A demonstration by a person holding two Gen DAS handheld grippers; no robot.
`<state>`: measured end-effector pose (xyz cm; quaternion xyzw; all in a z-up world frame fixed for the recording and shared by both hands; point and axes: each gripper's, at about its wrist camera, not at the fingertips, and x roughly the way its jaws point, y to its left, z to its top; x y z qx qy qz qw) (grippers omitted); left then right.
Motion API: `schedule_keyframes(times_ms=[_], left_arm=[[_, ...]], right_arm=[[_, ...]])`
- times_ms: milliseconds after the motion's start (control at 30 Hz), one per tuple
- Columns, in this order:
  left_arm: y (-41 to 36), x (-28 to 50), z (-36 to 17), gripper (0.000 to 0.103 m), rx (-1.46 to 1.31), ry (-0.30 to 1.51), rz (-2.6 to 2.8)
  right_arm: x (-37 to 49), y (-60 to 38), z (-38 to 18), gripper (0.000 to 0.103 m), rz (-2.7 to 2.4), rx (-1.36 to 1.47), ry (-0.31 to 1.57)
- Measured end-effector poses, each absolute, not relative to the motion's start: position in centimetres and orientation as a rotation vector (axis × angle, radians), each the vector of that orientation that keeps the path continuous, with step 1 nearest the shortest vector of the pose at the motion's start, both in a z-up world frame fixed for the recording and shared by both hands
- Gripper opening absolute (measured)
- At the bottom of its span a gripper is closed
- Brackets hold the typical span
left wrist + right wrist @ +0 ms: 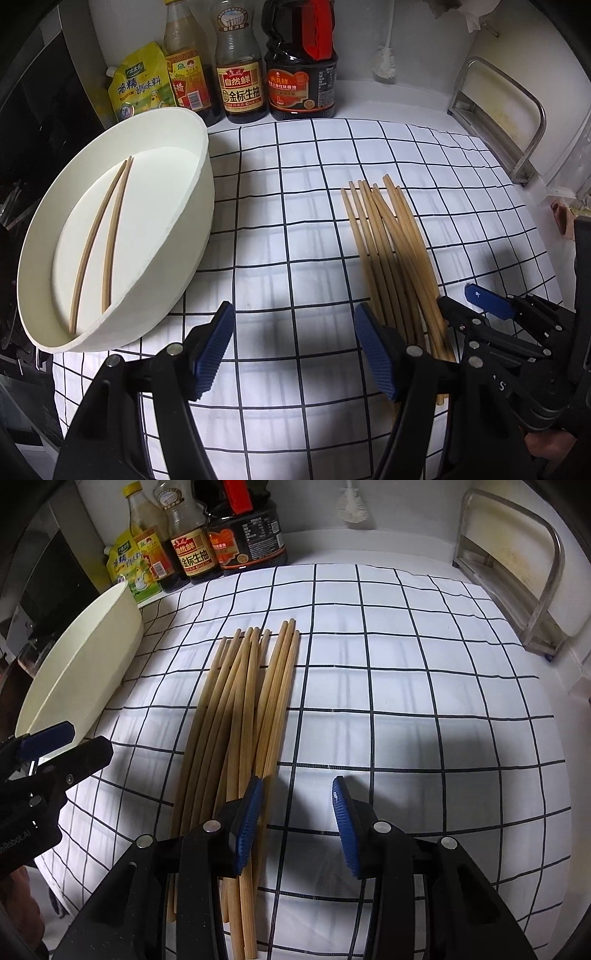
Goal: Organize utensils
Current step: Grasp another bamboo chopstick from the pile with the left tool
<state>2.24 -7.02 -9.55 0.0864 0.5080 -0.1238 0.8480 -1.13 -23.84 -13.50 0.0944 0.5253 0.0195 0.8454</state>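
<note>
left gripper (293, 347): jaws parted with nothing between the blue pads, angled down over bare cloth; its right pad sits just beside the near ends of the loose chopsticks, and i can't tell if it touches them.
right gripper (297, 823): jaws apart and empty, also pointing down at the cloth; its left pad is at the right edge of the pile, contact not clear.
loose chopsticks (236, 709): a bundle of wooden sticks lying flat on the cloth, roughly parallel, some crossing, far ends fanned toward the bottles.
white tub (155, 206): oval, at the left edge of the cloth, tipped in the left view.
pair in tub (99, 240): two chopsticks lying side by side on the tub floor.
checked cloth (295, 221): white with dark grid lines, spread over the counter.
sauce bottles (240, 74): a row against the back wall, with a yellow seasoning pouch (142, 85) behind the tub.
metal rack (517, 572): at the far right corner, off the cloth.
</note>
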Motion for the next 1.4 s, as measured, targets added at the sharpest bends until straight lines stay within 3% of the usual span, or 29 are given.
schedule_keyframes(times_ms=[1400], left_arm=[[-10.4,2.5,-13.5,0.071,0.250,1.107,-0.267]], right_arm=[[-2.8,-27.6,-13.9,0.041,-0.072,0.178,1.105]])
